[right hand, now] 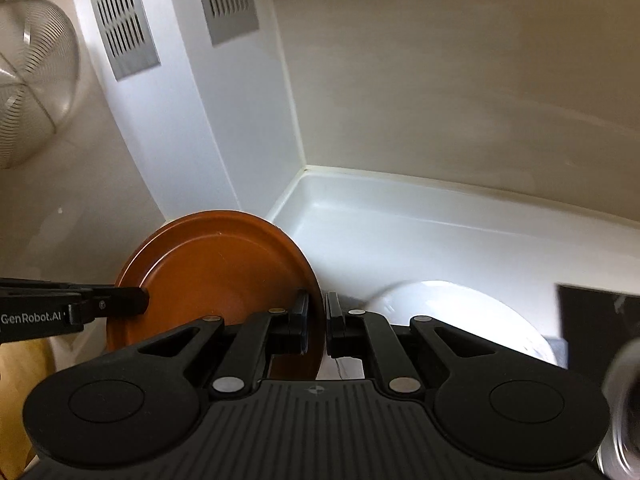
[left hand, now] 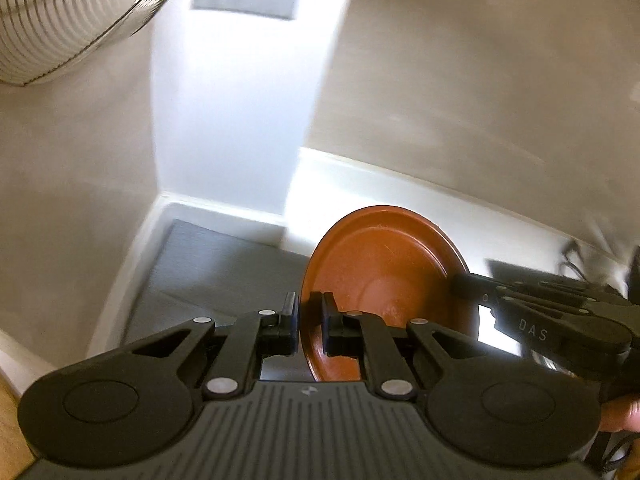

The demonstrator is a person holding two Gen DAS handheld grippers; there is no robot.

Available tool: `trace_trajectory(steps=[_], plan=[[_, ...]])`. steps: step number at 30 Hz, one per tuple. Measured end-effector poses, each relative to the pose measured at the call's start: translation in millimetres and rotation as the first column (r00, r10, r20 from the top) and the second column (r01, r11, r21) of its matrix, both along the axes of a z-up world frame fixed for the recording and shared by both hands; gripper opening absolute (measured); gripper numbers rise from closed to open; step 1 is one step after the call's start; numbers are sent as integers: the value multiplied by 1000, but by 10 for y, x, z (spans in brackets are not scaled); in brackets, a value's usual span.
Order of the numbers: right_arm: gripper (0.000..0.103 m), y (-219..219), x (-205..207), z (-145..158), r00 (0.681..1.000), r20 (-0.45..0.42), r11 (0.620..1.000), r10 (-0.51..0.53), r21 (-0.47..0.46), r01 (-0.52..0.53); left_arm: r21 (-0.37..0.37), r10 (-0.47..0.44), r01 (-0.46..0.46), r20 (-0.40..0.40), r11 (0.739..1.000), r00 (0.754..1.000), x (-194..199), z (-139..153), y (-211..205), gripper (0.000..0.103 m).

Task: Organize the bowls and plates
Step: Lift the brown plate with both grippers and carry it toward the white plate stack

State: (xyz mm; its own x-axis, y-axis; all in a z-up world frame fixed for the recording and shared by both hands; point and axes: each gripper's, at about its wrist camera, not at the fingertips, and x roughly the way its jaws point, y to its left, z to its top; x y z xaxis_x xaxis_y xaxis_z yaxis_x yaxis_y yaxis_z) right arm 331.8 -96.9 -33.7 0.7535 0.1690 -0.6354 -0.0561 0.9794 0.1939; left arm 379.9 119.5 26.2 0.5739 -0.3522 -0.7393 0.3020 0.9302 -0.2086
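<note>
Probably a home kitchen — white sink (right hand: 400, 216), wire strainer (right hand: 32, 80), white plate (right hand: 460, 312) nearby.

1. The brown plate (left hand: 384, 264) is showing a smooth, matt surface that looks like plastic, with faint scuffs.
2. The left tool (left hand: 311, 322) and right tool (right hand: 317, 322) are looking like matt black plastic, with small bright metal pins at the joints.
3. The white plate (right hand: 460, 312) is gleaming, glossy like glazed ceramic.
4. The wire basket (right hand: 28, 80) is shining as thin metal.
5. The wall vents (right hand: 120, 16) are appearing as dull grey metal.
</note>
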Motion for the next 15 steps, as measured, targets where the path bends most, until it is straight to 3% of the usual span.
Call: trace_trajectory(steps=[7,15], plan=[[9,-214,-850,74,992,34,992,-121,-23,122,-20,-150,150,18,989,989,-600,141,-282,10],[9,-557,-1611,3,962,20,963,-271,-9,271,-47,-296,294,-24,955,955,-1044,50,-635,11]])
